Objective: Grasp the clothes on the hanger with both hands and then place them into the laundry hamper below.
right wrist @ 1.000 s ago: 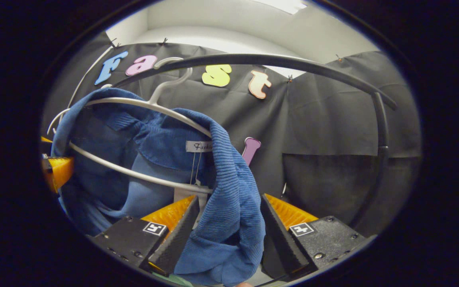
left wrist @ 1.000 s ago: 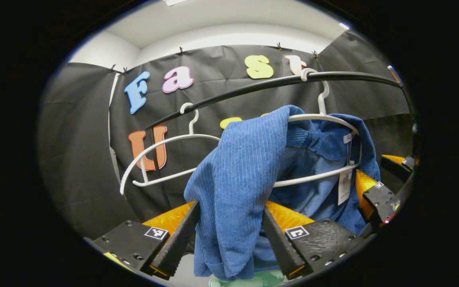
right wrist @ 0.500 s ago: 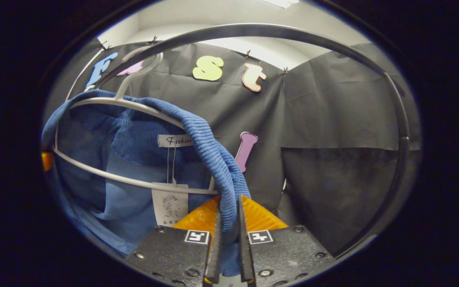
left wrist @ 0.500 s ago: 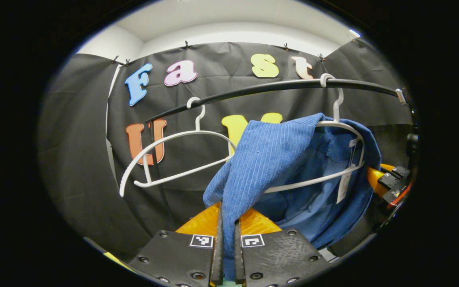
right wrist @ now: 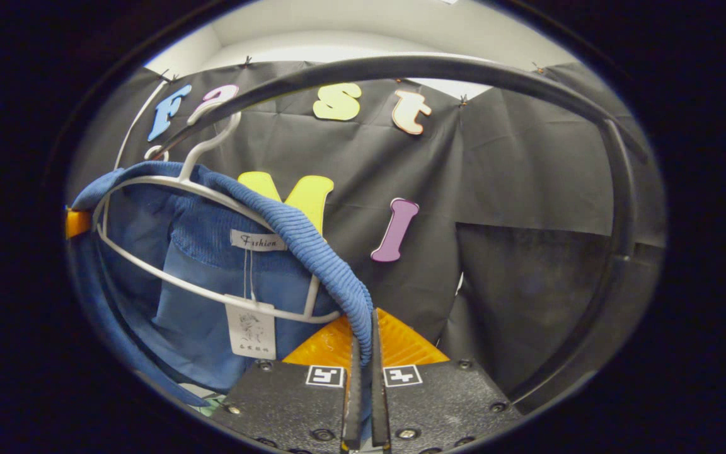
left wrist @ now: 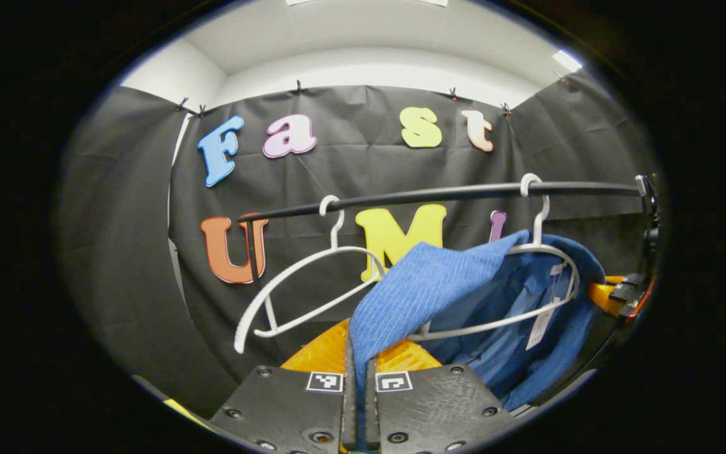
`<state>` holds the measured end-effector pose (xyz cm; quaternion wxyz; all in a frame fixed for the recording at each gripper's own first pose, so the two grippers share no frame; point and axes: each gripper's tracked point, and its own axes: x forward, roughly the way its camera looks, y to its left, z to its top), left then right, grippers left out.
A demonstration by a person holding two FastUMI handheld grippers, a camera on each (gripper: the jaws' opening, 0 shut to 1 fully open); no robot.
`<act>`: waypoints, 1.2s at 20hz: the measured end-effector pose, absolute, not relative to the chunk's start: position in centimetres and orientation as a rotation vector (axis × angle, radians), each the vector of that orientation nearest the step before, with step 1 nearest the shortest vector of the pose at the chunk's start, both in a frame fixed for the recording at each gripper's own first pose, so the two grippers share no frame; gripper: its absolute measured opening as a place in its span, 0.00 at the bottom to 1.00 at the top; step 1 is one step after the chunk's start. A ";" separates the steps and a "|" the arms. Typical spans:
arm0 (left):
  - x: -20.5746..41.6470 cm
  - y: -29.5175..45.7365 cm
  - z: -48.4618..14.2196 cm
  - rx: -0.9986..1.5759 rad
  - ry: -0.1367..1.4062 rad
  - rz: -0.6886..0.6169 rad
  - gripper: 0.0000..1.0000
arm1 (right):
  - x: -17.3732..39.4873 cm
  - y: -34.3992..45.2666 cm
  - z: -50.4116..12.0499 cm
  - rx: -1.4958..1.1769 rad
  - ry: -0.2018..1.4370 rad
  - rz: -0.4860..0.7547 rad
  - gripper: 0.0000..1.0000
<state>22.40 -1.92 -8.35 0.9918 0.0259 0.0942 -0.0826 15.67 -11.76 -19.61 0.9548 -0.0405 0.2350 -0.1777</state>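
Both grippers are clamped on the blue corduroy garment (left wrist: 438, 284) — the left gripper (left wrist: 357, 378) pinches one shoulder fold between its closed fingers, the right gripper (right wrist: 363, 372) pinches the other. That garment hangs draped over a white hanger (right wrist: 212, 290) hooked on the black rail (left wrist: 438, 192), a paper tag (right wrist: 249, 331) dangling inside. Beside it on the rail hangs a bare white hanger (left wrist: 300, 284).

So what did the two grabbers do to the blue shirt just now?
Both went from open to shut: the left gripper and right gripper each pinched the blue shirt and pulled it taut. It still hangs on its white hanger; the empty hanger stays on the rail.
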 end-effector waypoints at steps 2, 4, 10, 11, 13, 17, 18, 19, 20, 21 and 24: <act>22.9 -1.4 -7.3 0.048 0.188 -0.178 0.10 | 15.3 -12.0 -18.1 -0.080 0.469 -0.354 0.10; 23.1 -1.3 -6.8 0.062 0.189 -0.200 0.05 | 14.8 -12.3 -16.9 -0.065 0.468 -0.345 0.10; 23.0 -1.6 -5.0 -0.041 0.234 -0.328 0.05 | 13.6 -12.1 -15.3 -0.044 0.480 -0.298 0.10; 23.0 -1.6 -4.5 -0.062 0.243 -0.350 0.05 | 13.5 -12.0 -15.0 -0.035 0.480 -0.285 0.10; 23.0 -1.5 -3.6 -0.084 0.247 -0.400 0.10 | 13.3 -11.7 -14.3 -0.021 0.475 -0.265 0.10; 23.5 -1.3 -2.6 -0.130 0.284 -0.497 0.10 | 12.9 -11.3 -13.5 0.010 0.473 -0.232 0.10; 23.6 -1.3 -2.7 -0.146 0.301 -0.518 0.05 | 12.8 -11.2 -13.6 0.016 0.478 -0.228 0.10; 23.8 -1.4 -2.6 -0.149 0.312 -0.529 0.05 | 12.8 -11.2 -13.7 0.016 0.483 -0.221 0.10; 24.1 -1.3 -2.7 -0.151 0.328 -0.543 0.10 | 12.8 -11.0 -13.7 0.013 0.488 -0.216 0.10; 24.4 -1.4 -2.9 -0.160 0.347 -0.559 0.10 | 12.7 -10.8 -13.8 0.012 0.493 -0.209 0.10; 24.7 -1.2 -3.4 -0.223 0.431 -0.579 0.10 | 12.4 -10.4 -13.7 0.043 0.498 -0.183 0.10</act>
